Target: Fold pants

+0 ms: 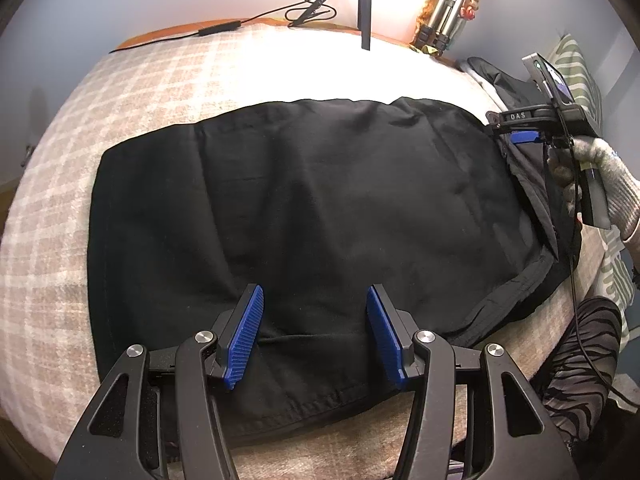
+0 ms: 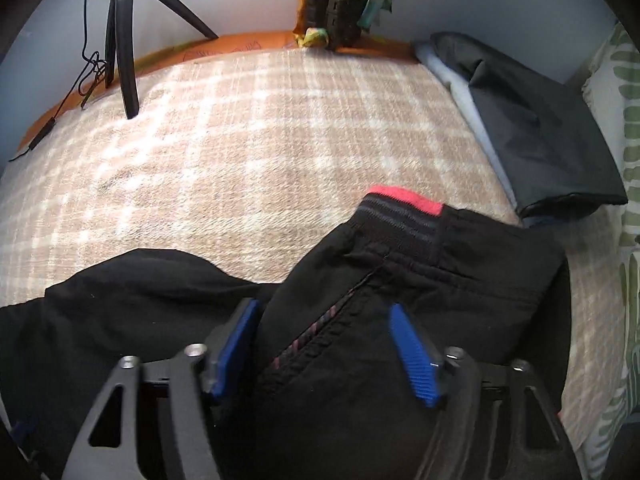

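Black pants [image 1: 320, 208] lie spread across the plaid bed cover [image 1: 160, 92]. My left gripper [image 1: 315, 334] is open just above the pants' near hem edge, with cloth between its blue pads [image 1: 246, 332]. My right gripper [image 2: 326, 344] is open over the waistband end [image 2: 400, 216], which shows a red and grey elastic band and a zipper. Cloth lies between and under its fingers. In the left wrist view the right gripper [image 1: 520, 132] sits at the pants' right end, held by a gloved hand [image 1: 600, 184].
A black tripod [image 1: 360, 4] and a cable [image 1: 224, 30] stand at the far edge of the bed. A second tripod [image 1: 448, 4] leans on the wall. Folded dark clothes [image 2: 532, 132] lie at the right by a leaf-patterned pillow [image 2: 624, 128].
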### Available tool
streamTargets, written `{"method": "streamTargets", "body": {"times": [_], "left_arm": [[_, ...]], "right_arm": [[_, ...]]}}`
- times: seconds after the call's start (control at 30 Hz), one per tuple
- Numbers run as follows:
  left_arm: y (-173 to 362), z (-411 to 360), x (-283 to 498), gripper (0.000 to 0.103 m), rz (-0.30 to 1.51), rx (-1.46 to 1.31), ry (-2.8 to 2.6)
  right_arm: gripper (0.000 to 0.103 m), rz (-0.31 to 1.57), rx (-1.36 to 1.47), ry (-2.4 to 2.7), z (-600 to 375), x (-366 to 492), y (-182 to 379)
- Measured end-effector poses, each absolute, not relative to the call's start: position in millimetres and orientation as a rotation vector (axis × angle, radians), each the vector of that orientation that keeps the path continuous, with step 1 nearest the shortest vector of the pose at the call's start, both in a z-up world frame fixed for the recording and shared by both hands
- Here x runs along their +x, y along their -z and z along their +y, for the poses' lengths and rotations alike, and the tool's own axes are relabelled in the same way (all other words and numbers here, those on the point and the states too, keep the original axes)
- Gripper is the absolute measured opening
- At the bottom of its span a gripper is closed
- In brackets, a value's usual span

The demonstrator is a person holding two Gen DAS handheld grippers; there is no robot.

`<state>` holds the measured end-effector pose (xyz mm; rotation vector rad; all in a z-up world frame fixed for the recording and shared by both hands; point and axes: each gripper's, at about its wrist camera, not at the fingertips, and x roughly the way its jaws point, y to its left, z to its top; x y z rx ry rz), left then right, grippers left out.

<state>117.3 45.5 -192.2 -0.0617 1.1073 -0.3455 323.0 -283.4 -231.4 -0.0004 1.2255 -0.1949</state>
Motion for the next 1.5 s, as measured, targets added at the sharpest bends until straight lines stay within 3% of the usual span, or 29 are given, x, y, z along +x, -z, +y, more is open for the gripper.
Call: {"method": "streamTargets", "body": {"times": [0.07, 0.17, 0.23, 0.57, 0.8, 0.9, 1.0, 1.03, 1.07, 1.1, 1.3, 1.37, 1.43, 1.5], "left_arm": [[191.9, 45.9, 117.5, 0.053, 1.109, -0.062, 0.345], [191.7, 46.8, 117.1, 0.053, 1.112, -0.072, 0.344], [191.2, 48.2, 116.1, 0.053, 1.116, -0.08, 0.342], [183.9, 60.6, 110.3, 0.053, 1.105, -0.101, 0.313], [171.6, 62.0, 110.0, 0.053, 1.077, -0.093, 0.301], [166.3, 61.1, 110.1, 0.053, 1.066, -0.073, 0.295], [163.0, 61.3, 109.0, 0.053, 1.06, -0.056, 0.285], [162.4, 61.7, 108.6, 0.053, 1.059, -0.051, 0.281], [161.7, 62.1, 108.3, 0.053, 1.057, -0.047, 0.278], [161.1, 62.3, 108.5, 0.053, 1.057, -0.045, 0.275], [145.9, 53.6, 109.1, 0.053, 1.017, -0.035, 0.259], [138.2, 47.1, 108.2, 0.053, 0.993, -0.018, 0.254], [132.2, 43.0, 108.2, 0.053, 0.978, -0.028, 0.256], [127.6, 42.5, 108.3, 0.061, 0.968, -0.042, 0.251]], "right_arm": [[0.034, 1.215, 0.004, 0.175, -289.0, 318.8, 227.9], [0.016, 1.191, 0.068, 0.129, -302.2, 308.6, 218.0], [0.01, 1.164, 0.122, 0.11, -315.5, 298.4, 208.5], [0.006, 0.934, 0.39, 0.016, -379.4, 182.3, 136.2], [0.006, 0.944, 0.571, 0.052, -426.3, 118.1, 182.3], [0.017, 1.0, 0.647, 0.065, -440.2, 107.4, 212.2], [0.019, 1.02, 0.711, 0.103, -455.8, 89.1, 232.1], [0.025, 1.012, 0.705, 0.121, -461.6, 82.2, 233.0], [0.036, 1.004, 0.698, 0.13, -464.6, 79.1, 231.7], [0.041, 0.986, 0.686, 0.15, -470.8, 74.2, 228.4], [0.046, 0.921, 0.557, 0.15, -472.9, 79.9, 193.1], [0.067, 0.909, 0.443, 0.145, -463.0, 87.3, 176.7], [0.076, 0.892, 0.374, 0.135, -455.4, 96.2, 166.9], [0.076, 0.887, 0.298, 0.097, -446.5, 109.5, 159.8]]}}
